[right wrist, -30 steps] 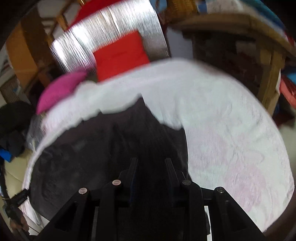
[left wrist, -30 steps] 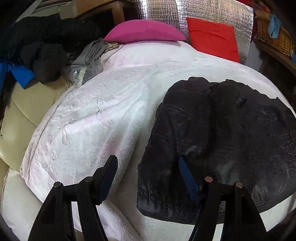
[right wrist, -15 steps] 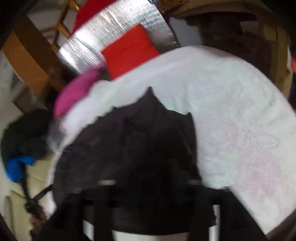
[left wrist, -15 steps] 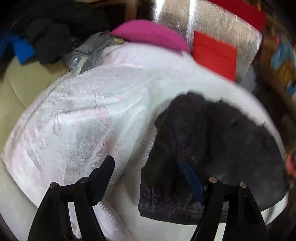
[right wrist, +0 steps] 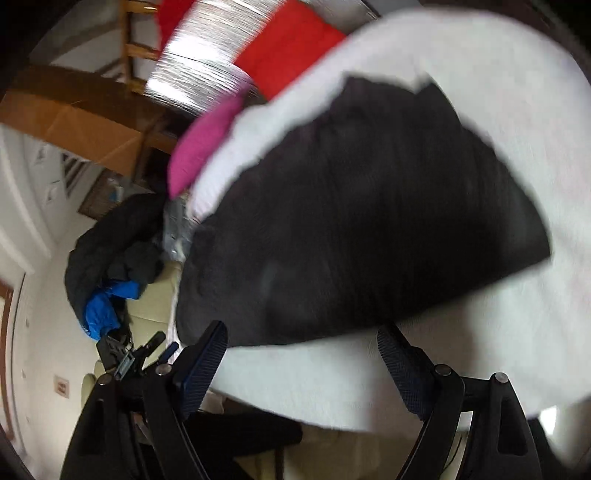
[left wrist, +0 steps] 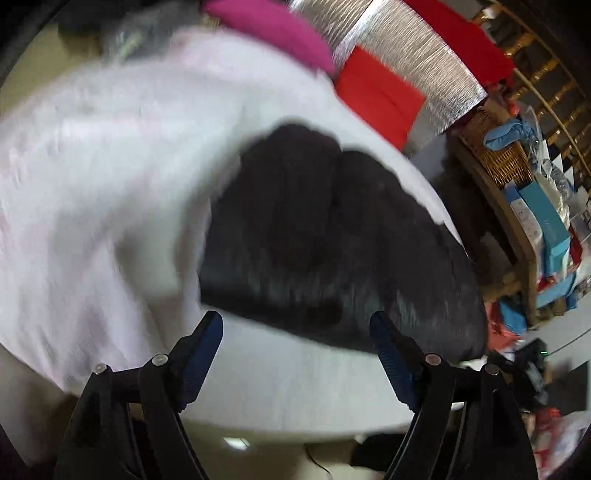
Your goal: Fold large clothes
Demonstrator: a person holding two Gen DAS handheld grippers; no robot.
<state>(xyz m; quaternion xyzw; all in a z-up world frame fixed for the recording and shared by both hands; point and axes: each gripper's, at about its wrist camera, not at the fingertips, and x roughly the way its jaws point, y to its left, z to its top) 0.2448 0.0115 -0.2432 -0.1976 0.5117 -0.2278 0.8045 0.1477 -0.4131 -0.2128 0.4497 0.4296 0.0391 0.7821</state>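
A dark folded garment (left wrist: 332,236) lies on the white bedspread (left wrist: 110,184); it also shows in the right wrist view (right wrist: 369,221). My left gripper (left wrist: 297,343) is open and empty, held just short of the garment's near edge. My right gripper (right wrist: 303,354) is open and empty too, above the bedspread (right wrist: 535,92) in front of the garment. Both views are blurred by motion.
A pink pillow (left wrist: 273,33) and a red cushion (left wrist: 376,96) lie at the head of the bed against a silver sheet (left wrist: 413,62). Cluttered shelves with a wicker basket (left wrist: 506,158) stand to the right. A heap of dark and blue clothes (right wrist: 110,258) lies to the left.
My right gripper has opened, let go of the garment and drawn back. My left gripper has pulled back off the garment and swung right. The garment lies folded on the bed.
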